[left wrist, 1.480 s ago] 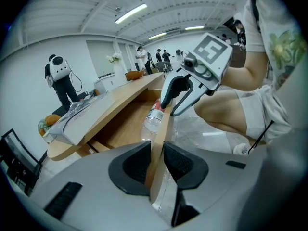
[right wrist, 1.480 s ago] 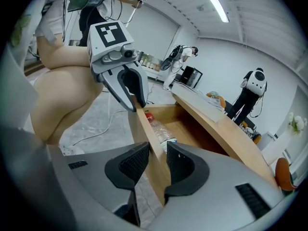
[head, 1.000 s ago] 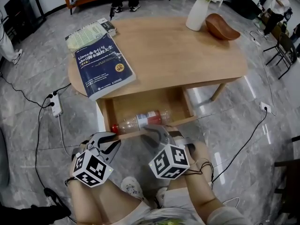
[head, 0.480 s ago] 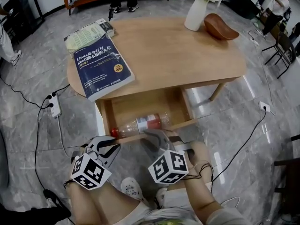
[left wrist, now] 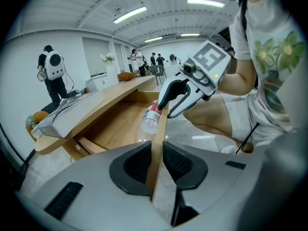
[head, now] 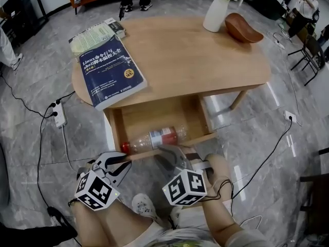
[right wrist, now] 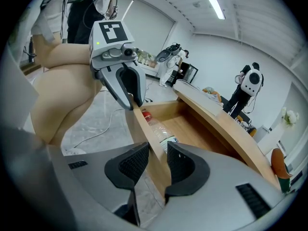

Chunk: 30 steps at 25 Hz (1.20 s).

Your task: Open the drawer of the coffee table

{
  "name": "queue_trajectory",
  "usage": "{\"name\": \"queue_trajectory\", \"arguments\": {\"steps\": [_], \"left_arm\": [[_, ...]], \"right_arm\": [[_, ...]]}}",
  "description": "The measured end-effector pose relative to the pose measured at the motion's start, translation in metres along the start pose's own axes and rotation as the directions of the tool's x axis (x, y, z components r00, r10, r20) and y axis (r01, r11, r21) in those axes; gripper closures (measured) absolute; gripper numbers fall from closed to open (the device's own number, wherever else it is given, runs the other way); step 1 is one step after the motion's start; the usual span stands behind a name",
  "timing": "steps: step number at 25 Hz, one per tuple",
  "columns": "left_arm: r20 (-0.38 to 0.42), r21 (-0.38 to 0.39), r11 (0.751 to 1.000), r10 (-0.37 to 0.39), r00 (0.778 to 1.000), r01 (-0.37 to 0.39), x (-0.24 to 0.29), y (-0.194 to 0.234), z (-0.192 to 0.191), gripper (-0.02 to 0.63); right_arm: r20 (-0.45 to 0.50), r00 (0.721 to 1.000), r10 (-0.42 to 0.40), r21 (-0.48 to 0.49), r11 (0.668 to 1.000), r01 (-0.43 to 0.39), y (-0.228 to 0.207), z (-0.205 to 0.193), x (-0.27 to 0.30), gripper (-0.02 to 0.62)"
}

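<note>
The drawer (head: 154,115) of the coffee table (head: 205,60) is out, pulled well clear of the tabletop toward the person, with its wooden floor showing. Both tools are on the drawer front (head: 146,152). The left gripper (head: 119,159) sits at the left end of that panel. In its own view the left gripper (left wrist: 155,165) has its 2 dark pads closed in on either side of the thin board, pinching its top edge. The right gripper (head: 169,151) is further along the same panel, right of its middle. In its own view the right gripper (right wrist: 156,165) has both ribbed pads pressed to the panel's 2 faces, a firm clamp. Each gripper view catches the other tool down the line of the board. Inside the drawer lies 1 clear plastic bottle (head: 154,137) on its side just behind the front panel, with its red cap toward the left end and a red label round its middle. On the tabletop, a dark blue book (head: 110,76) overhangs the near left edge above the drawer. A white vase (head: 216,13) and a brown wooden bowl (head: 242,29) stand at the far right. A white power strip (head: 60,115) lies on the marble floor to the left.
</note>
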State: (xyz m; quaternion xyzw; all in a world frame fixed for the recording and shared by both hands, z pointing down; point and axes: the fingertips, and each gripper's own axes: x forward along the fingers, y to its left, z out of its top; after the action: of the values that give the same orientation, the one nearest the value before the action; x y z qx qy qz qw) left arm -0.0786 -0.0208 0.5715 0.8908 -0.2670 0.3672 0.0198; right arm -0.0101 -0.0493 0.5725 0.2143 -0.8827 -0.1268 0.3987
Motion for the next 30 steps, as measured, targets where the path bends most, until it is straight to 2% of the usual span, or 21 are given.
{"name": "queue_trajectory", "arguments": {"steps": [16, 22, 24, 27, 30], "left_arm": [[-0.006, 0.006, 1.000, -0.029, 1.000, 0.029, -0.001, -0.007, -0.004, 0.528], [-0.001, 0.016, 1.000, -0.026, 1.000, 0.026, -0.003, -0.009, -0.002, 0.529], [0.015, -0.005, 0.999, -0.041, 0.999, 0.041, -0.009, -0.009, -0.002, 0.529], [0.113, -0.072, 0.995, -0.064, 0.991, 0.073, -0.024, -0.003, 0.010, 0.558], [0.223, -0.129, 0.990, -0.032, 0.974, 0.062, -0.036, 0.010, 0.025, 0.558]], "right_arm": [[-0.018, 1.000, 0.001, 0.002, 1.000, -0.001, 0.007, -0.002, -0.001, 0.478], [-0.002, 0.999, -0.049, -0.032, 0.998, 0.049, 0.008, -0.004, -0.004, 0.477], [-0.002, 0.997, -0.076, -0.037, 0.996, 0.076, 0.007, -0.002, -0.006, 0.477], [0.071, 0.995, -0.072, 0.042, 0.997, 0.069, 0.010, 0.008, -0.015, 0.479], [0.239, 0.970, -0.051, 0.214, 0.977, -0.001, 0.009, 0.031, -0.027, 0.479]]}}
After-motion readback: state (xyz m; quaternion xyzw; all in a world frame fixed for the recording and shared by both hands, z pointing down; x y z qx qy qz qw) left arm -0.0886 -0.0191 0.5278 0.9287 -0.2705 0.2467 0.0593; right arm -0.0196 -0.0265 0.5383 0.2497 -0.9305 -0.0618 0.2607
